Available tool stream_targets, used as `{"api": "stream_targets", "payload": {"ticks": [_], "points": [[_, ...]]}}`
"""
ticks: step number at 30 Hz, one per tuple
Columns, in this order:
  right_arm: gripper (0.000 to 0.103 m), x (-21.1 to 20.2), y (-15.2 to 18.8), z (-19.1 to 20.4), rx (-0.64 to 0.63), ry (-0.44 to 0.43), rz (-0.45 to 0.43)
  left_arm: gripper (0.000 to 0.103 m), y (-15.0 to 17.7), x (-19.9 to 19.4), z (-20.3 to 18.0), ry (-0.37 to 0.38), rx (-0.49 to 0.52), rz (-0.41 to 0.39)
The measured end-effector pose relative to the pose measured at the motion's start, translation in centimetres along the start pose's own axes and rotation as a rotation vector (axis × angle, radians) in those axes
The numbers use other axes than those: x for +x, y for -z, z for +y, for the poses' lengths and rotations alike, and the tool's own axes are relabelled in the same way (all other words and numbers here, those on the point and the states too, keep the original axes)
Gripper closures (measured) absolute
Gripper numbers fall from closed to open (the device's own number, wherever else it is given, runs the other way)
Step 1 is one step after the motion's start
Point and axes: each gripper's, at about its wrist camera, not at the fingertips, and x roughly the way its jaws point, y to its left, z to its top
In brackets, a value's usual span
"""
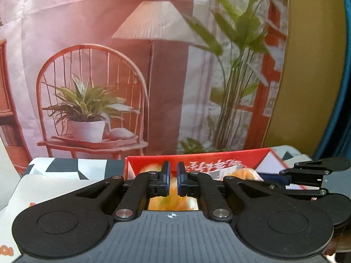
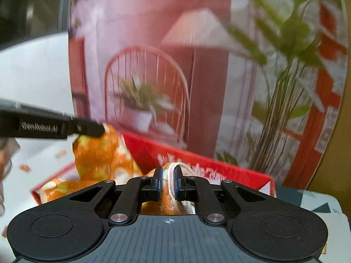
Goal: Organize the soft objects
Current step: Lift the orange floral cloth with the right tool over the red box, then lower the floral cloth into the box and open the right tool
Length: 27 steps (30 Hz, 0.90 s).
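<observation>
1. We read "GenRobot.AI" on the left hand-held gripper (image 2: pixel 99 130); the red box (image 2: pixel 241 171) carries white writing too blurred to read.
2. Our left hand-held gripper pinches the orange floral cloth (image 2: pixel 101 153) over the box.
3. Our right hand-held gripper (image 2: pixel 168 183), tilted downward, clamps the cloth's white-trimmed fold.

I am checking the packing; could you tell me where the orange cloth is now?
The orange cloth hangs over the red box, held by both grippers: left, right.
</observation>
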Motion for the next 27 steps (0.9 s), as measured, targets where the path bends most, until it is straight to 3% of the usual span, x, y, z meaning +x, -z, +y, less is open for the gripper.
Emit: {"api": "stream_targets", "payload": {"ticks": [4,16,21,23,25,27], "points": [[0.094,2.7,0.9,-0.3,0.015,0.004,0.129,0.096,0.5,1.8,0.2,0.000,0.017,0.057],[0.093,4.3,1.3,-0.5,0.050,-0.033,0.343,0.095,2.7,1.8,0.7,0.043,-0.012,0.129],[0.078,3.7,2.2,-1.4,0.125,-0.004,0.387,0.094,3.2,0.6,0.7,0.051,-0.009,0.136],[0.055,3.2,2.3,-1.8,0.154,0.020,0.387,0.092,3.4,0.0,0.7,0.050,-0.004,0.138],[0.041,2.4,2.4,-2.1,0.179,0.033,0.371,0.080,3.5,-0.6,0.7,0.051,-0.005,0.140],[0.033,1.7,2.3,-2.2,0.185,0.051,0.356,0.039,3.6,-1.3,0.8,0.051,-0.008,0.136]]}}
